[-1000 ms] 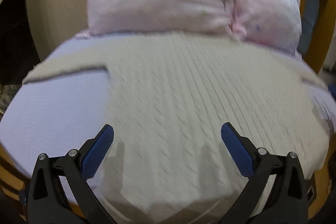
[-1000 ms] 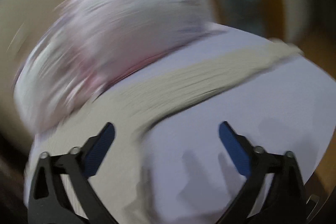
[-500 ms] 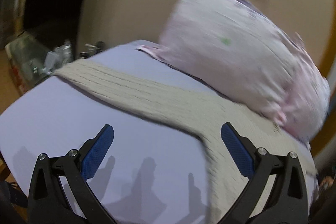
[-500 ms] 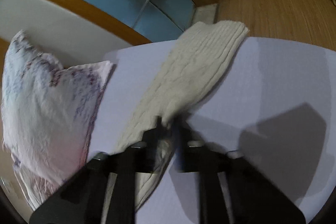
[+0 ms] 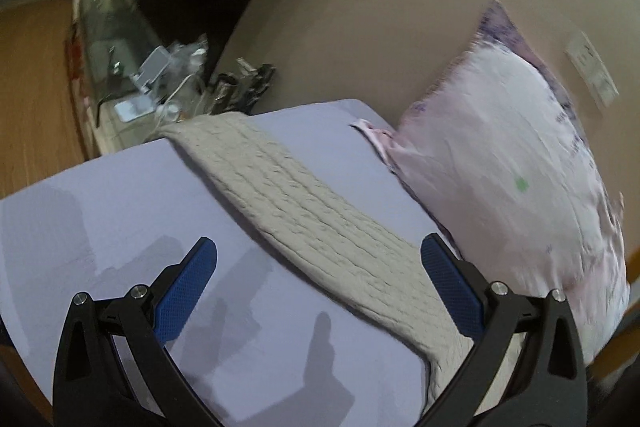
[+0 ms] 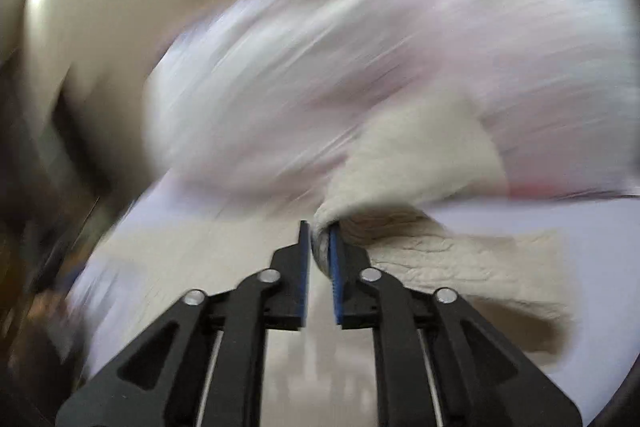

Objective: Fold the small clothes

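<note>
The right hand-held gripper (image 6: pixel 319 243) pinches the cream knit sweater's (image 5: pixel 304 211) sleeve by a thin edge; it could slip mid-fold. The left hand-held gripper (image 5: pixel 320 271) hangs spread beside the pillow (image 5: pixel 520 179).

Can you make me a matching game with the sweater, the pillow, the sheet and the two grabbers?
Things:
1. knitted sweater
2. pillow
3. bed sheet
4. left gripper
5. right gripper

Descriptions:
A. pale purple
B. wide open
C. pinching cloth
D. pink and white
E. cream, ribbed

Pairs: 1-E, 2-D, 3-A, 4-B, 5-C
</note>
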Demonstrator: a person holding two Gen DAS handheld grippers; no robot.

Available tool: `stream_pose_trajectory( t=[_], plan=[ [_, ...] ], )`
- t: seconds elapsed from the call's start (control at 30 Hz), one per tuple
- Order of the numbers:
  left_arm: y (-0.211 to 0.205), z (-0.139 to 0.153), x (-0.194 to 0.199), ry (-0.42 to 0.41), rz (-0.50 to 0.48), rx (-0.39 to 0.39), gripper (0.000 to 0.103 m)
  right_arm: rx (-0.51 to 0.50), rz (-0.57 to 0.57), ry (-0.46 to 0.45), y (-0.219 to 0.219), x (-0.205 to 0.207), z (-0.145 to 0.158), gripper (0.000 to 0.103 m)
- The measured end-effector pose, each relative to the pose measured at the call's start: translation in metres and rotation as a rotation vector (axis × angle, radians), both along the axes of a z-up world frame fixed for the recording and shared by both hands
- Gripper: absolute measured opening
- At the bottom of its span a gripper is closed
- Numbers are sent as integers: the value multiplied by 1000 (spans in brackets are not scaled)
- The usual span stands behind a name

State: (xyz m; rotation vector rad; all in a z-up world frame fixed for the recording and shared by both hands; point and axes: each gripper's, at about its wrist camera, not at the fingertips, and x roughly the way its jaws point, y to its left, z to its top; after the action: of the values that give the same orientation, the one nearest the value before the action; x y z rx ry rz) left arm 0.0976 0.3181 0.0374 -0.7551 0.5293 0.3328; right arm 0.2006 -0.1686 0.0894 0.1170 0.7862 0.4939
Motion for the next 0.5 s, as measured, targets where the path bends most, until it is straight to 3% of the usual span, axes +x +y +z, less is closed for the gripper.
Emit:
stream_pose_trajectory(
  t=[0.03, 0.1, 0.17, 0.3, 0.5],
  plan=[
    [3, -1, 1, -2, 4, -10, 102, -16, 55, 37, 22, 0, -10, 27],
    [10, -5, 6, -3, 14, -45, 102, -37, 47, 10, 31, -2, -13, 43],
    [20, -11, 11, 3, 23, -87, 95, -13, -20, -41, 9, -9, -4, 70],
    [42, -28, 20, 23, 59, -207, 83, 64, -136, -61, -49, -26, 13, 76],
    [75, -38, 24, -4, 135, -275, 63, 100, -217, -48, -96, -35, 3, 79]
  ],
)
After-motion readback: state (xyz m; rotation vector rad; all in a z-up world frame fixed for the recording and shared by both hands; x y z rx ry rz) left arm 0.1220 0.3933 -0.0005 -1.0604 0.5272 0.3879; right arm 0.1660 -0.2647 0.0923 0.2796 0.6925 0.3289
